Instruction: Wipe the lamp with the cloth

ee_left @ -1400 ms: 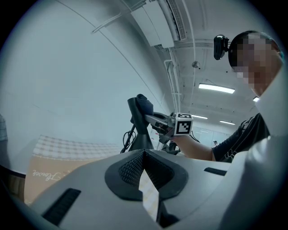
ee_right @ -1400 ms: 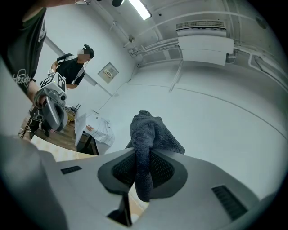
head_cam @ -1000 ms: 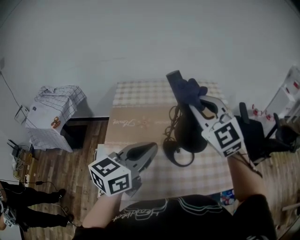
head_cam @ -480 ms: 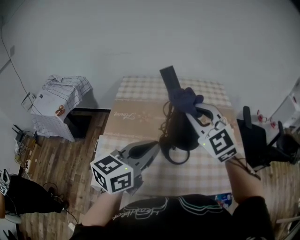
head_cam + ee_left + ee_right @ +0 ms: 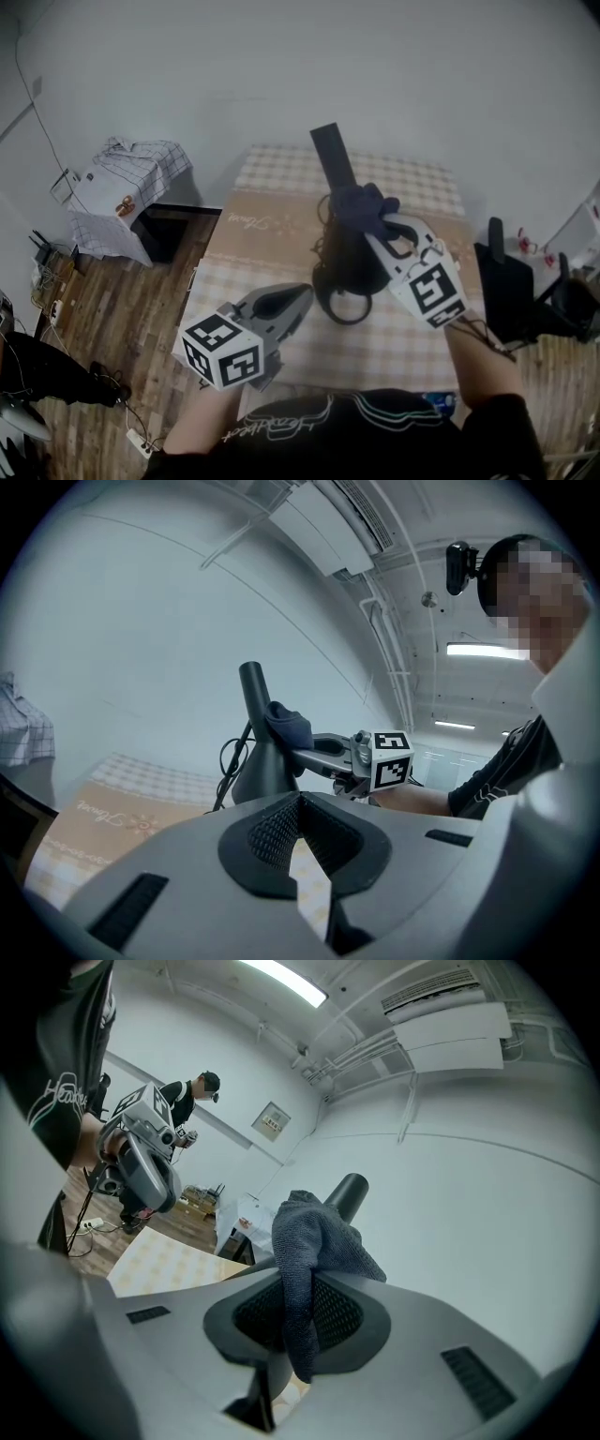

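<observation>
1. Head view: the lamp (image 5: 349, 258) stands mid-table (image 5: 272, 234), its dark stem tilting toward 11 o'clock.
2. The right gripper (image 5: 382, 223), at 4 o'clock from the stem, pinches the dark blue cloth (image 5: 361, 204), which lies against the stem.
3. The left gripper (image 5: 298, 295) hovers at 8 o'clock from the lamp's base, apart from it, with its jaws pressed together on nothing.
4. A black cord (image 5: 342, 311) loops at the lamp's 6 o'clock.

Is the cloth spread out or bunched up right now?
Bunched. The cloth is a wadded lump pinched in the right gripper, one fold hanging between its jaws, against the lamp.
</observation>
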